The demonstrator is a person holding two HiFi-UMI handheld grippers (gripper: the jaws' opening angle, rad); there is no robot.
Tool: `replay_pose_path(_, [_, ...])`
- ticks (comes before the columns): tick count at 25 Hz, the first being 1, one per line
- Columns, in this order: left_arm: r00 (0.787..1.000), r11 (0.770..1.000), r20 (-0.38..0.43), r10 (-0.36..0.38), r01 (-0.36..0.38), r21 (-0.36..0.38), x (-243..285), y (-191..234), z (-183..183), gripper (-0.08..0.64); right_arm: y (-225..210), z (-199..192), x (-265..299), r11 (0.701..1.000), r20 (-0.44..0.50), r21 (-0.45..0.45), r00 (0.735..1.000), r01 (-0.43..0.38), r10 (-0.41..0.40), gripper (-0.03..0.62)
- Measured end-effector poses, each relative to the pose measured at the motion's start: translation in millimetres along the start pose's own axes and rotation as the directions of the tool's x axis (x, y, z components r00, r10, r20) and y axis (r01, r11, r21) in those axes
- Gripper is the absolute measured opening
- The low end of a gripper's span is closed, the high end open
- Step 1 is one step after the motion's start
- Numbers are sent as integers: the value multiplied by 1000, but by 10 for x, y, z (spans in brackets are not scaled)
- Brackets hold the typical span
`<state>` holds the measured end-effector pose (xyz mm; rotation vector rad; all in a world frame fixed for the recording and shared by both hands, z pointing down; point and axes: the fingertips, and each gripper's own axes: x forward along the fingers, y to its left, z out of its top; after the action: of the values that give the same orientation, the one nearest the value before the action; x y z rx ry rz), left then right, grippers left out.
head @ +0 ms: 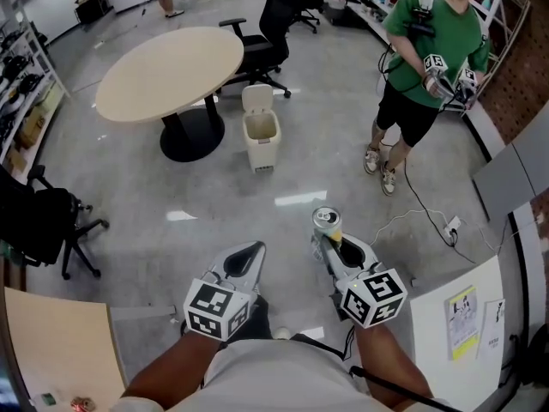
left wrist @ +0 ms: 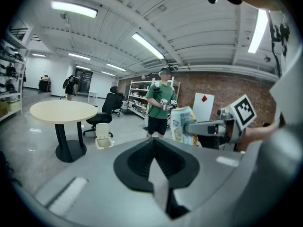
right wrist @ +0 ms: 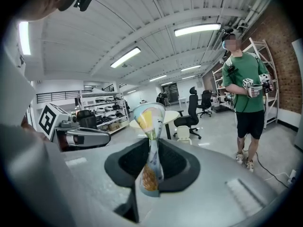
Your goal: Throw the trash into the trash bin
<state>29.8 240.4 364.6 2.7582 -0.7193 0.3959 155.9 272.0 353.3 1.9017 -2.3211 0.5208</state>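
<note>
Step 1 of 2: carry | your left gripper: jaws together, empty | trash bin: well ahead (lid up) | your right gripper: jaws pinch the crushed can upright | next: you close in, then release over the opening.

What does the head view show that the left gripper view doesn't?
Head view only: the marker cube on the left tool, and the silver top of the crushed yellow-and-white drink can. Left gripper view only: the ceiling strip lights. Both: round beige table, lidded cream trash bin, green-shirted person, and the can clamped in the right tool.
</note>
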Motion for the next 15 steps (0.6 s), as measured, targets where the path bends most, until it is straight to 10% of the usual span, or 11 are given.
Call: replay_pose_path(15, [1000,1000,-4,18,-18,-2,470,1049,417,8,-175,528,1218,999,-21,-35,1000,-16,15,66])
